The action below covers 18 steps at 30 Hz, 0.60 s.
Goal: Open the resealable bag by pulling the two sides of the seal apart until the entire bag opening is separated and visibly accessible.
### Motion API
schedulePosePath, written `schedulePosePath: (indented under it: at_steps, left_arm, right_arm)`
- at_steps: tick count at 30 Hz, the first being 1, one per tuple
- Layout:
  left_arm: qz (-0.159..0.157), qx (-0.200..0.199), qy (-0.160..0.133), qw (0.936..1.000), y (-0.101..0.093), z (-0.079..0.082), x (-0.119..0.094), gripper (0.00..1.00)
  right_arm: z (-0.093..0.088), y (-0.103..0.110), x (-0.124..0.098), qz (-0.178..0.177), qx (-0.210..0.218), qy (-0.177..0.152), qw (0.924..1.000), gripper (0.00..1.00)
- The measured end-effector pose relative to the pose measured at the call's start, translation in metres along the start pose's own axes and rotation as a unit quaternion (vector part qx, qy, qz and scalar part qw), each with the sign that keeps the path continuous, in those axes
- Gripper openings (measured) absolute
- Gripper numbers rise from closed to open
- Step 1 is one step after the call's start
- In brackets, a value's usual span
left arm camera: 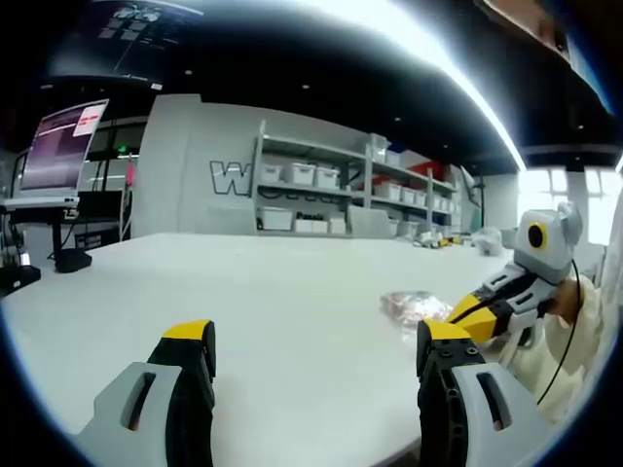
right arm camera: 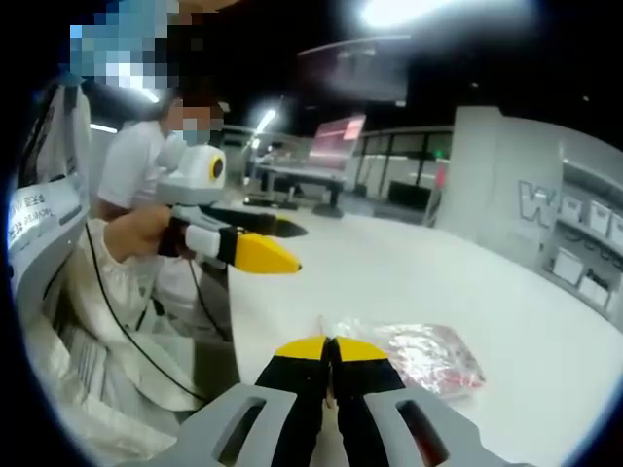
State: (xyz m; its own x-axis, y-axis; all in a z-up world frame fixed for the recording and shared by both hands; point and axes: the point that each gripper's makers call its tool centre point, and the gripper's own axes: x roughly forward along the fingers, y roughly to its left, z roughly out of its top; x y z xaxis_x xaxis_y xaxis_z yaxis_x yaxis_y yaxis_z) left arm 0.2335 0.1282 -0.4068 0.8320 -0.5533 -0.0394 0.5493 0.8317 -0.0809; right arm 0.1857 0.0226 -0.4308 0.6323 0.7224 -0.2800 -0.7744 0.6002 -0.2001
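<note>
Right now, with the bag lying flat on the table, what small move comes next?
Probably bring the left tool, jaws open over bare table, across to the bag. The right tool sits shut at the bag's near edge, so the seal seems to need a second grip.

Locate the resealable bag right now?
The resealable bag lies flat on the white table, just beyond the shut right gripper. In the left gripper view it sits right of centre, beside the right gripper's yellow tips.

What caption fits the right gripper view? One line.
Right gripper, jaws shut, at the edge of the resealable bag on the white table.
</note>
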Motion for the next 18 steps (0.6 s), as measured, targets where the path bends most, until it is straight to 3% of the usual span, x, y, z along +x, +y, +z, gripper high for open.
schedulePosePath:
  at_steps: [6,9,13,18]
  left_arm:
    - [-0.010,0.004,0.002,0.9999,-0.006,0.001,0.003,0.83]
    - [-0.030,-0.003,-0.005,0.9995,-0.016,0.005,0.005,0.78]
    - [-0.060,-0.005,-0.011,0.9981,-0.027,0.009,0.005,0.56]
    - [-0.084,-0.003,0.002,0.9964,-0.038,0.007,0.007,0.45]
  right_arm:
    - [0.001,-0.002,0.000,-0.001,0.006,-0.007,1.0000,0.00]
    - [0.001,-0.003,-0.001,-0.002,0.009,-0.011,0.9999,0.00]
    - [0.002,-0.003,-0.002,-0.003,0.010,-0.014,0.9998,0.00]
    - [0.002,-0.004,-0.002,-0.003,0.014,-0.019,0.9997,0.00]
